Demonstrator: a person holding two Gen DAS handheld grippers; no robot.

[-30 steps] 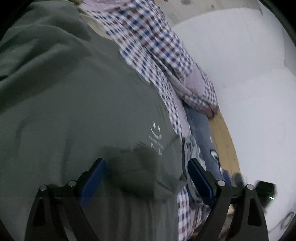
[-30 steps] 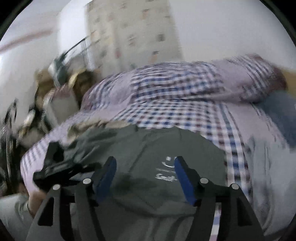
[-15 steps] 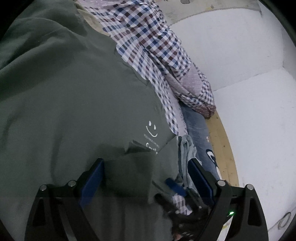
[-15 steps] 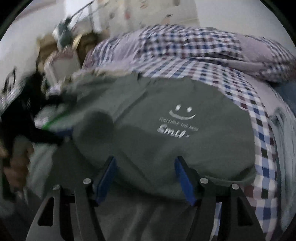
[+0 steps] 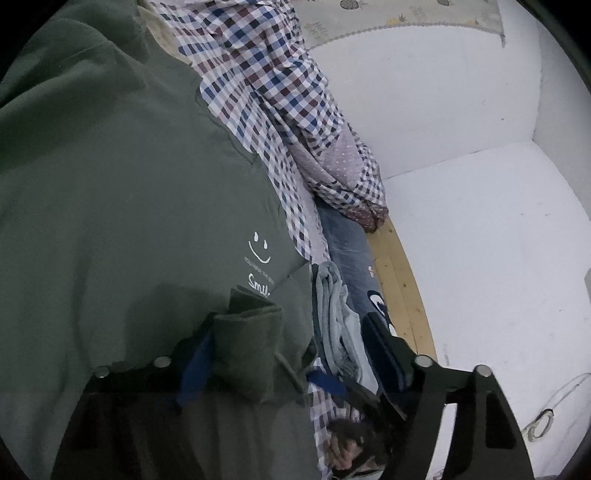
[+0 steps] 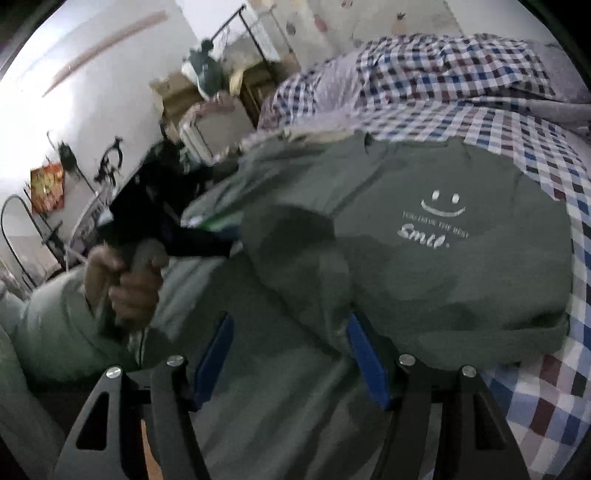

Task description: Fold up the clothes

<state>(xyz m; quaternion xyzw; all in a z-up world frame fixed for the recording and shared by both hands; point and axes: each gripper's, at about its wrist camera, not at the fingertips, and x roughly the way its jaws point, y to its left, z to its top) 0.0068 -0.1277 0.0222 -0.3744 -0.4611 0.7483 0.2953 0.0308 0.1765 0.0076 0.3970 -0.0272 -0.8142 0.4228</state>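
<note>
White wall (image 5: 424,110), patterned hanging (image 5: 388,18) at 12 o'clock. White floor (image 5: 498,258) at 3 o'clock, beside wooden bed edge (image 5: 402,288). Black clothes rack (image 6: 255,29) at 11 o'clock; cardboard box (image 6: 173,92) alongside. Dim light.

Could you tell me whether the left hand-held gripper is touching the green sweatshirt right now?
Touching. In the left wrist view the left hand-held gripper, jaws just closing, has a folded cuff of the green sweatshirt lying against its left blue pad.
</note>
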